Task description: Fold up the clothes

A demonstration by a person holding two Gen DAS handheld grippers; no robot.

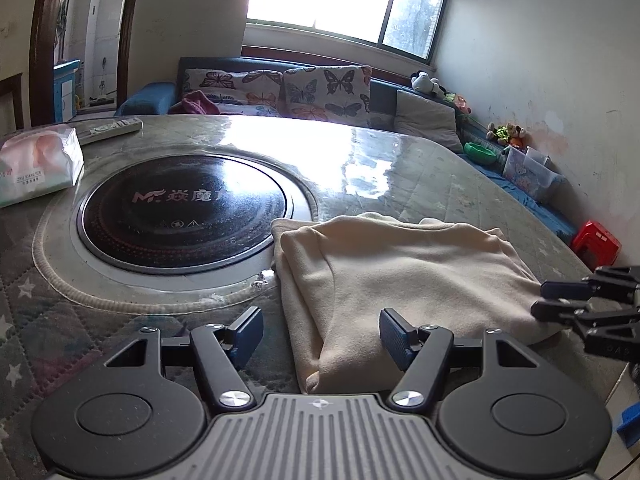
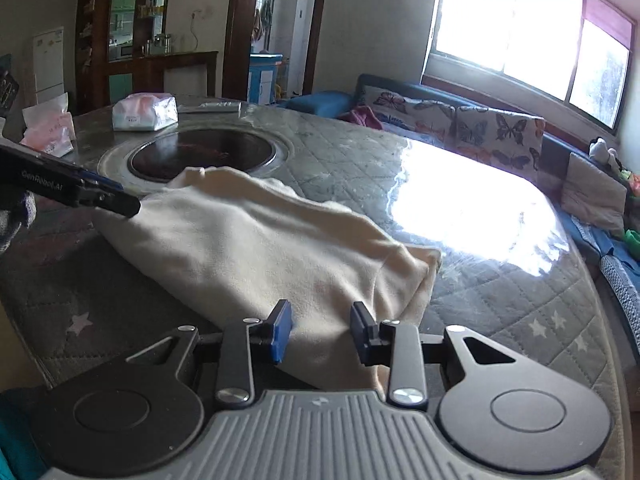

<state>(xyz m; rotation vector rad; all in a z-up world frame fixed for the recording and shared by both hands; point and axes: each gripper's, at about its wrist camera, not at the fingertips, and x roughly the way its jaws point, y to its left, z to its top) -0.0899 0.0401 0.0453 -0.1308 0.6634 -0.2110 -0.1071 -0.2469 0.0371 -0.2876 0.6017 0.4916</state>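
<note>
Step in hand, as I judge it: late in the fold. One cream garment lies on the table already doubled into a thick, several-layer bundle, and you seem to be between grasps, lining up for one more fold or a tidy-up.

Left gripper: jaws stand wide apart, nothing pinched. The garment's near left corner lies just ahead of it and below, between the two pads but not pressed by either.

Right gripper: jaws part-way apart, cloth visible in the gap beneath. I see no pad pressing on fabric, so I read it as not holding. The bundle's near right end sits directly ahead of it; the folded right corner is just to its right.

Next move, my guess: pick one edge, likely the near one. Lower both grippers onto it, close on all layers together, lift evenly and carry it across. Thick stacked layers may slip apart if you catch only the top one.

Count:
- cream garment: one
- grippers: two
- round black cooktop set in the table, beyond the left gripper: one
- tissue packs: two in the right view, the nearer-to-cooktop one and one at far left
- remote control: one
- butterfly cushions on the sofa: two
</note>
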